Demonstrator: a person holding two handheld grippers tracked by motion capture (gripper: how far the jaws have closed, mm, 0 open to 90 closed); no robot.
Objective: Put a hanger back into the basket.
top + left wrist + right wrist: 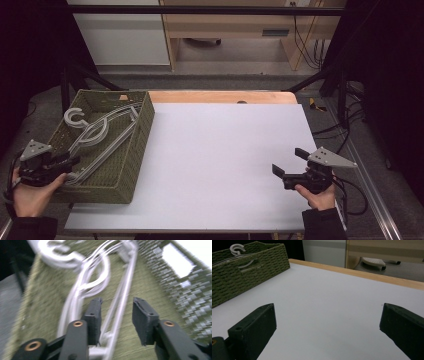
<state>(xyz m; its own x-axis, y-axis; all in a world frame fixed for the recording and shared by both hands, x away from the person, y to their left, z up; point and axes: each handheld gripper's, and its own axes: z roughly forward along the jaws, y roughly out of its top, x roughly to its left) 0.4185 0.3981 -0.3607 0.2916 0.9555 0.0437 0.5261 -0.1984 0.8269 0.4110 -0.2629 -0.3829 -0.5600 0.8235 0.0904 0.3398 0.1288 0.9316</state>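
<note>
A green woven basket stands at the left end of the white table top. Several pale grey clothes hangers lie stacked inside it, hooks toward the far end. My left gripper reaches over the basket's near left corner. In the left gripper view it is open; a thin bar of the hangers runs through the gap, and the pads do not press on it. My right gripper hovers low over the table's right side, open wide with nothing between its jaws.
A wooden strip edges the far side of the table. Beyond it stand a white cabinet and a wooden desk. Black cables hang off the right edge. The basket lies far left of the right gripper.
</note>
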